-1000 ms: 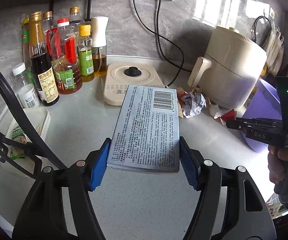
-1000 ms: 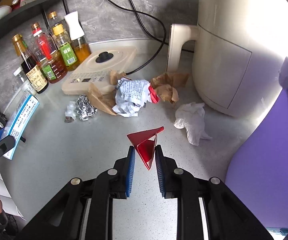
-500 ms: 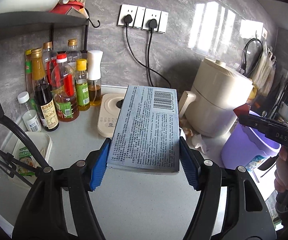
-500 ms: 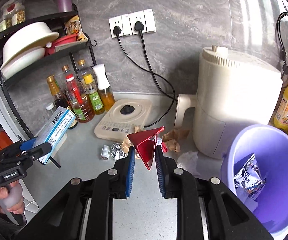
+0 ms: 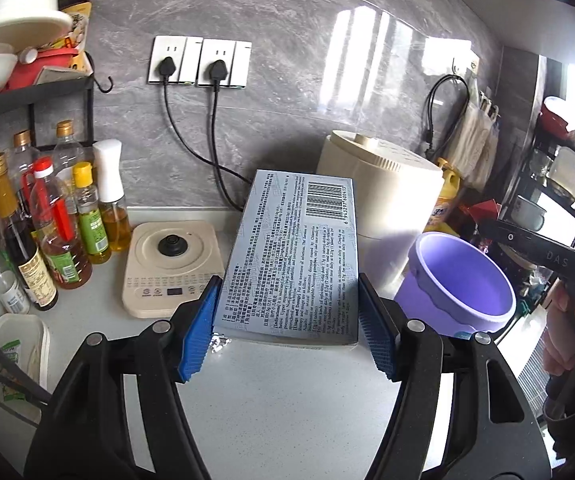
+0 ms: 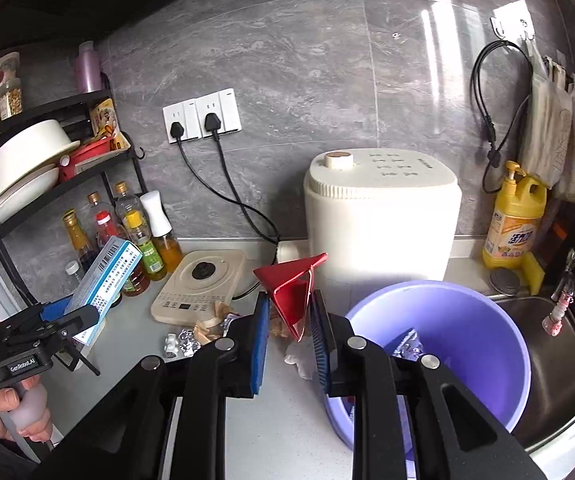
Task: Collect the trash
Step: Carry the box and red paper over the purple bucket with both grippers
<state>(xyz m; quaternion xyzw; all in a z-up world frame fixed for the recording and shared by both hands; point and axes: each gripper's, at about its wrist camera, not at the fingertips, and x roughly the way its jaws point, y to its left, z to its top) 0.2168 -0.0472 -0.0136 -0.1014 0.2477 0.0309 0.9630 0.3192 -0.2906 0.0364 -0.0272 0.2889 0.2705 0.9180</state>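
Left gripper [image 5: 287, 332] clamped on box [image 5: 293, 256], held above counter [image 5: 287, 400], left of bin [image 5: 463, 280]. Right gripper [image 6: 287, 332] pinched on red scrap [image 6: 293, 292], just short of bin rim. Risks tbh: scrap released early, dropped on counter; wide box caught on rim, bin tipped off counter edge.

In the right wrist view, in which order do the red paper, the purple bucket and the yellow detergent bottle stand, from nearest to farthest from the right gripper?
1. Red paper: held between the fingers of the right gripper.
2. Purple bucket: just right of the gripper, on the counter edge.
3. Yellow detergent bottle: far right, against the back wall.
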